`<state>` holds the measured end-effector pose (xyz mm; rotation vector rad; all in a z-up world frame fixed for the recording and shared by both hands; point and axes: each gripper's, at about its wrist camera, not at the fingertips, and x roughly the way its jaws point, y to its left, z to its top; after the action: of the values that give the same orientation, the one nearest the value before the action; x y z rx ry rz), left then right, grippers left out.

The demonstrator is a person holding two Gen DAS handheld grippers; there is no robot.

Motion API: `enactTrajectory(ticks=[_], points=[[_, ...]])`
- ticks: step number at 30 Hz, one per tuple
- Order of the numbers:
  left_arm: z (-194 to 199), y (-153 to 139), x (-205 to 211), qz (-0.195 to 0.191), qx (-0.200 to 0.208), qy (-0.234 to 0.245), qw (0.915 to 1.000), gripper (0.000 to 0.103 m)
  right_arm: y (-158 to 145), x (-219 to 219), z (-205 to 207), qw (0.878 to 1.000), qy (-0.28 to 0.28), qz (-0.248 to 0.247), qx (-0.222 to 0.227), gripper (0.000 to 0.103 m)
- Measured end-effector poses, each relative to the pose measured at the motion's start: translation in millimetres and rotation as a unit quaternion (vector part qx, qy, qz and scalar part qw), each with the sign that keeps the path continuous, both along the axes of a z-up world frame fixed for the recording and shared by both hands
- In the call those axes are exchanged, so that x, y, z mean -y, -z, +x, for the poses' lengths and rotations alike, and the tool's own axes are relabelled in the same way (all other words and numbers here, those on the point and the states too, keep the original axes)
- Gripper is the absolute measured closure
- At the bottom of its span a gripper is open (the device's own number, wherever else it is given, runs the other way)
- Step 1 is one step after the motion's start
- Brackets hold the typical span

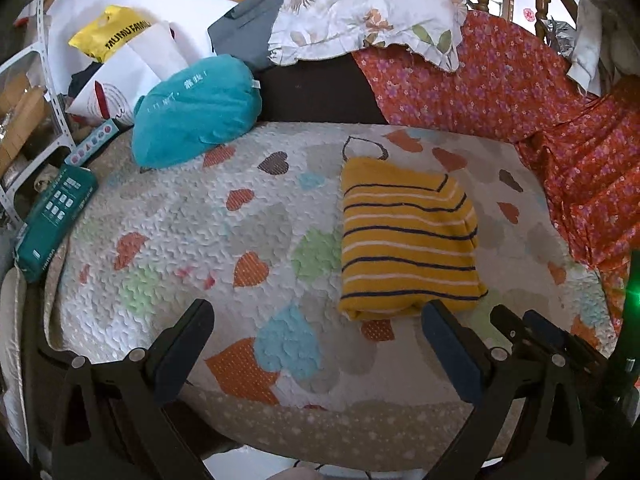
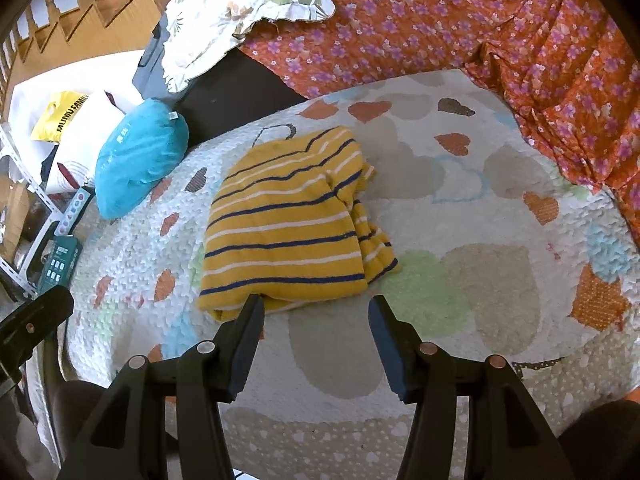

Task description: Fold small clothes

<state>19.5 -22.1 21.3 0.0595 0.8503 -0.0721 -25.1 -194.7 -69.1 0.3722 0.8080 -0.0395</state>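
Observation:
A small yellow top (image 1: 404,240) with navy and white stripes lies folded into a rough rectangle on a heart-patterned quilt (image 1: 200,240). In the right wrist view the top (image 2: 284,232) shows a sleeve bunched along its right side. My left gripper (image 1: 318,308) hangs open and wide over the quilt (image 2: 460,220), with its right finger just in front of the top's near edge. My right gripper (image 2: 316,302) is open just short of the top's near edge, and nothing lies between its fingers. Each gripper shows at the edge of the other's view.
A teal pillow (image 1: 192,116) lies at the quilt's far left corner. An orange floral cloth (image 1: 520,92) covers the back and right side, with a flowered pillow (image 1: 368,8) above it. A green box (image 1: 56,220) and bags (image 1: 108,32) crowd the left edge.

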Motion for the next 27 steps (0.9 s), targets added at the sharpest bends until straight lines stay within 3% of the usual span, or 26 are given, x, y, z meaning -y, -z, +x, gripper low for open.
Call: enactTrajectory(ticks=[19,27], points=[[10.0,27.4,-7.1,-0.014,-0.059,-0.001,0.9982,0.0,7.8,-11.4,4.1,1.0,-0.005,-0.022,-0.021,0.042],[13.3,43.6,-5.6,-0.015,-0.083,0.003,0.9964,0.0,11.3,-22.6,5.6,0.996,-0.011,-0.081,-0.035,0.041]])
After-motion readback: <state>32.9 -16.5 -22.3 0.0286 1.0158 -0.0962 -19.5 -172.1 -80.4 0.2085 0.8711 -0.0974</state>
